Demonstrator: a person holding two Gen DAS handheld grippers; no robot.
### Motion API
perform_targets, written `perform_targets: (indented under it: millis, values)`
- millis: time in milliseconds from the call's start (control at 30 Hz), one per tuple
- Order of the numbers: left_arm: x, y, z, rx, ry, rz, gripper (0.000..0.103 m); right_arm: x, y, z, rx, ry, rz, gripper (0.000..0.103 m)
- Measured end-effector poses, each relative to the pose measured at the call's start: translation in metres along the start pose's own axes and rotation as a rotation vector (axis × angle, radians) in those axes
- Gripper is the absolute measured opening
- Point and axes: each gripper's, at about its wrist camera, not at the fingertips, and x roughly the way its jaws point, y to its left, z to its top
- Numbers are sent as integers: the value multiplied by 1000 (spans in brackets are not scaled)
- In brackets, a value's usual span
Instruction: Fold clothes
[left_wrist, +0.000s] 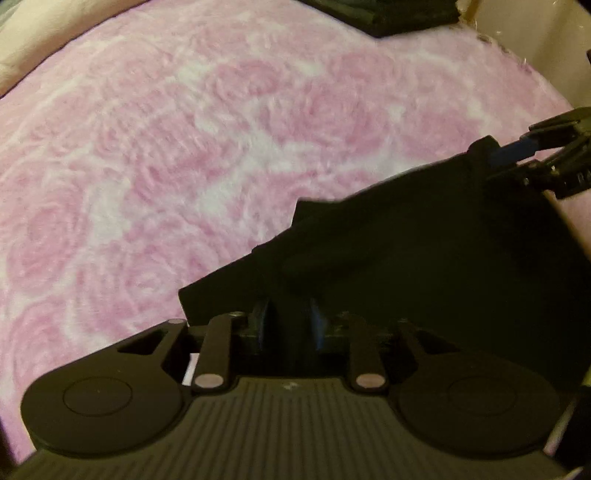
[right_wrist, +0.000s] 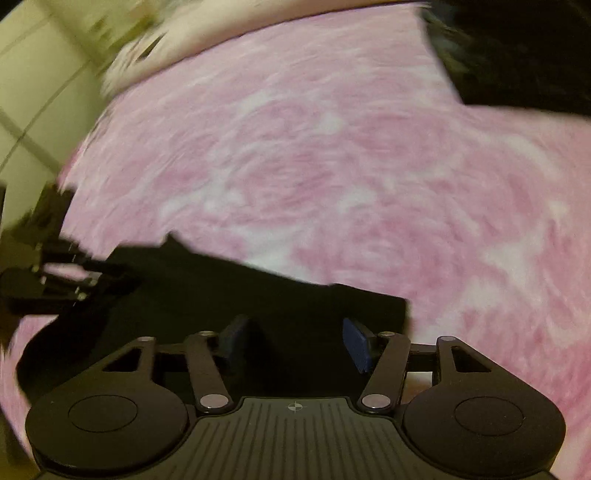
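A black garment (left_wrist: 406, 251) lies partly lifted over a pink rose-patterned blanket (left_wrist: 184, 147). My left gripper (left_wrist: 290, 325) is shut on a fold of its near edge, with black cloth pinched between the blue pads. It also shows at the left edge of the right wrist view as the left gripper (right_wrist: 85, 284), holding the garment (right_wrist: 221, 295). My right gripper (right_wrist: 295, 339) stands open, its blue pads (right_wrist: 356, 345) wide apart and the cloth's edge lying between them. From the left wrist camera, the right gripper (left_wrist: 517, 155) sits at the garment's far right corner.
A second dark folded cloth (left_wrist: 380, 14) rests at the blanket's far edge, visible too as the dark cloth (right_wrist: 517, 55). A cream pillow or sheet (right_wrist: 184, 33) borders the blanket (right_wrist: 332, 166), and a pale wall (right_wrist: 33, 92) runs behind. The right view is motion-blurred.
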Motion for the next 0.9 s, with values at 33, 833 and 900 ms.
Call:
perform_targets:
  millis: [33,833,900]
  values:
    - [4,4,0,-19,-4,-3,30,-4,-5,-1,19,-5,-11,58]
    - [-108,-19,-117,192,-154,80,33,-98,121,-147,-417,12,-161,67]
    - [-125,-42,-137,369,-193,100,44,-99,140,-169,-609,28,-261,77]
